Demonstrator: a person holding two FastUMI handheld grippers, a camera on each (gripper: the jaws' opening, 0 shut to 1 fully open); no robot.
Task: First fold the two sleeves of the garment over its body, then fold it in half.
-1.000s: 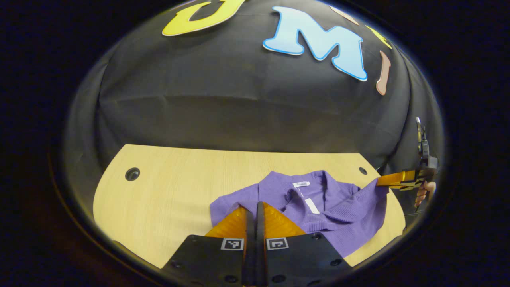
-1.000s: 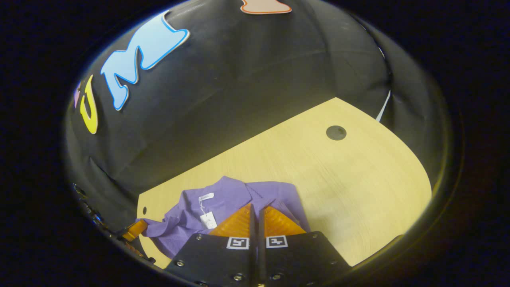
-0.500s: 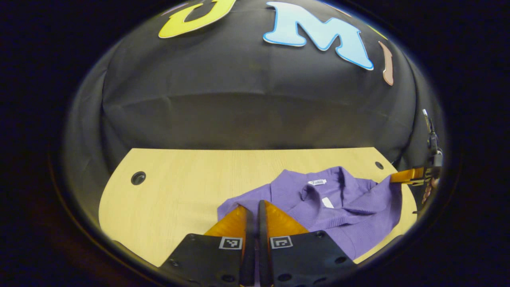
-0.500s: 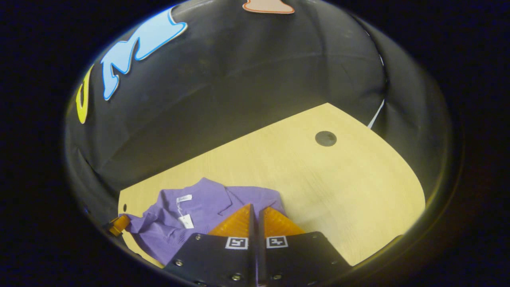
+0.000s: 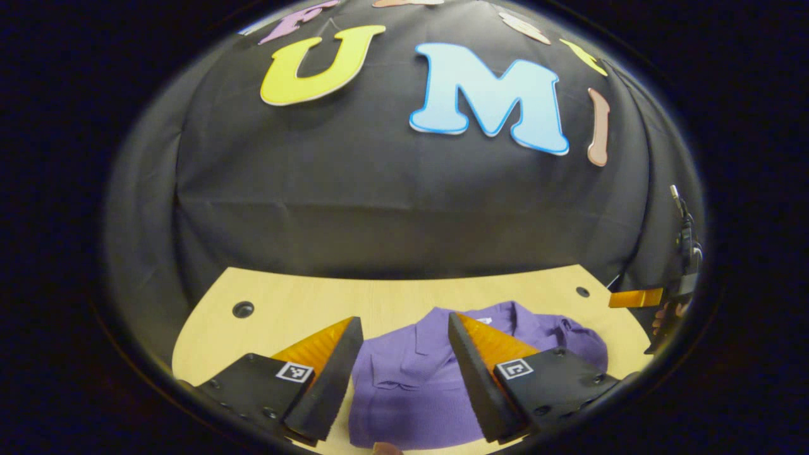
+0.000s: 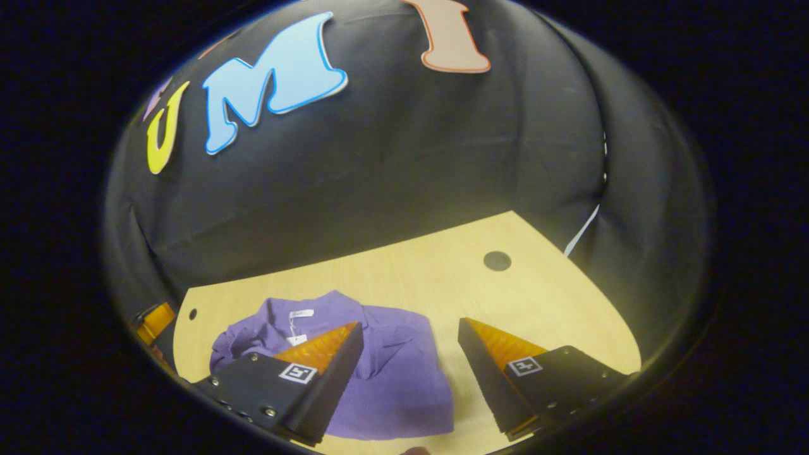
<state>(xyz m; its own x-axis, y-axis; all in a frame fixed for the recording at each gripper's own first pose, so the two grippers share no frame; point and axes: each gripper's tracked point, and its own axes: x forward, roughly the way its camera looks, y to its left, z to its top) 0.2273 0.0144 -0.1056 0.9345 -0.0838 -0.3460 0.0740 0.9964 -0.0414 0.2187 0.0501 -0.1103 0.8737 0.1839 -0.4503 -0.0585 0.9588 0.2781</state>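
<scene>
We see both claws released: left gripper (image 5: 399,373) and right gripper (image 6: 409,378) hang with jaws spread above the purple garment (image 5: 417,392), touching nothing. Garment lies folded on the wooden table (image 6: 455,278), collar toward the booth wall

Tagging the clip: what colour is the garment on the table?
Solid purple garment, no pattern visible. It shows best in the left gripper view.
</scene>
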